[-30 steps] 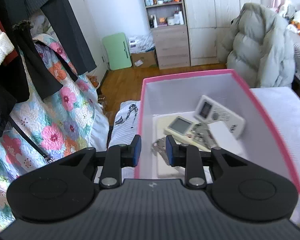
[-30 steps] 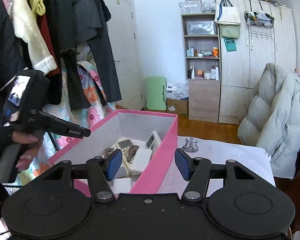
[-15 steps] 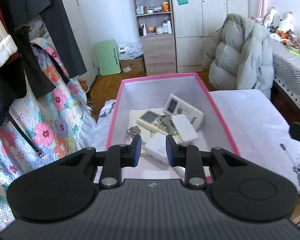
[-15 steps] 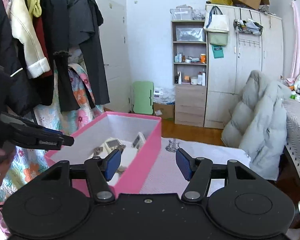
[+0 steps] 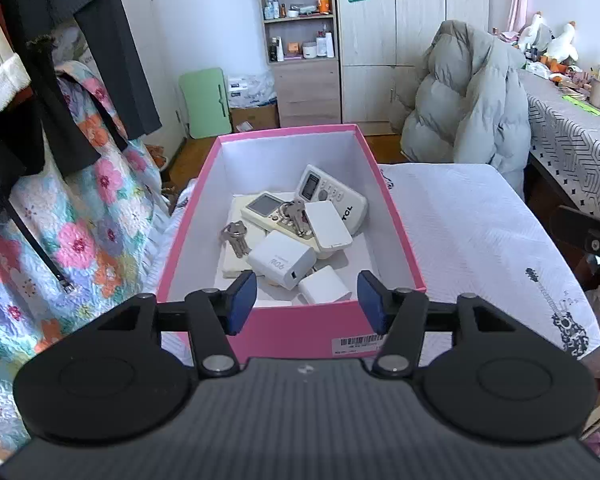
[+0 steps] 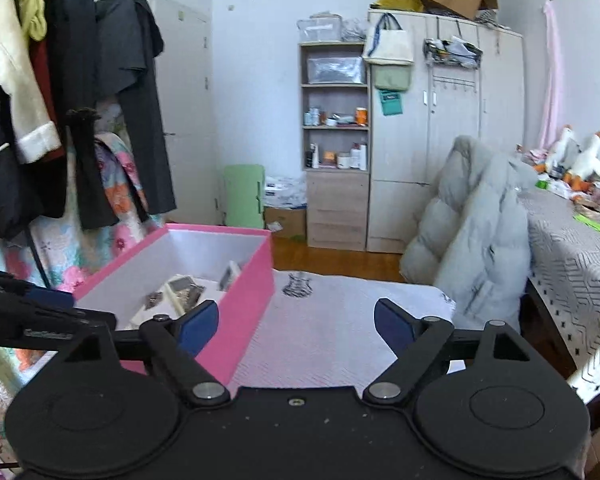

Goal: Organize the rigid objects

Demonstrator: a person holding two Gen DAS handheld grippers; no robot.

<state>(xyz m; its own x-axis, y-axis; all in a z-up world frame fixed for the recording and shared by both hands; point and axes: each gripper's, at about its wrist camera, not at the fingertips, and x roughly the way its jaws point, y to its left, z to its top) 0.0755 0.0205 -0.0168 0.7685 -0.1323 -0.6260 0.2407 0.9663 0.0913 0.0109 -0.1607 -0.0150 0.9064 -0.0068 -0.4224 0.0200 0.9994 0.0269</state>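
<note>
A pink box (image 5: 300, 332) with a white inside stands on the white bedspread. It holds two white remotes (image 5: 342, 198), two bunches of keys (image 5: 236, 236), white chargers (image 5: 282, 260) and a flat white case (image 5: 327, 226). My left gripper (image 5: 306, 300) is open and empty, held back above the box's near wall. My right gripper (image 6: 296, 322) is open and empty, to the right of the box (image 6: 240, 304) over the bedspread (image 6: 340, 320). The left gripper's side shows at the left of the right wrist view (image 6: 40, 320).
A grey puffer jacket (image 5: 468, 96) hangs over a chair beyond the bed. A patterned table (image 5: 572, 128) with clutter stands at right. Hanging clothes (image 6: 80, 100) and a floral quilt (image 5: 60, 220) are at left. Shelves and wardrobes line the far wall.
My left gripper has opened from nearly shut and pulled back from inside the box to above its near wall. My right gripper has drawn back and risen, staying open.
</note>
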